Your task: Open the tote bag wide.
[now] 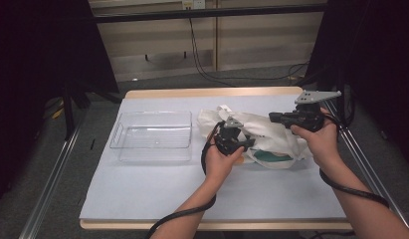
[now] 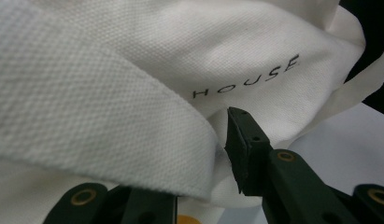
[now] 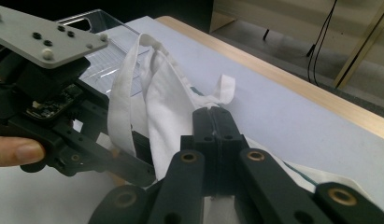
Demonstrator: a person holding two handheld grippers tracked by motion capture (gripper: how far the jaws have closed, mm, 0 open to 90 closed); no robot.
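Entering from the near edge of the high view, two forearms with trailing black cables reach over a pale-covered table (image 1: 157, 194).

Item: left gripper (image 1: 238, 140), held in the left hand (image 1: 218, 162) at mid-table, against the near left side of the bag. In the left gripper view its jaws stand apart with a broad white strap (image 2: 87, 121) of the bag lying across the gap; whether the pads press on the strap cannot be told.

Item: right gripper (image 3: 213, 116), held in the right hand (image 1: 319, 139) over the right side of the bag. In the right gripper view its jaws are closed flat together; fabric lies just beside them, but whether any is caught between them cannot be told.

Item: white cloth bag (image 1: 261, 134), crumpled, right of table centre, lettered "HOUSE" (image 2: 245, 79), with a green patch (image 1: 271, 157) on its near side.

Item: clear plastic tray (image 1: 152, 135), left of the bag, near it but apart.

Beyond the table: grey floor and cables (image 1: 202, 59) below a panelled wall.
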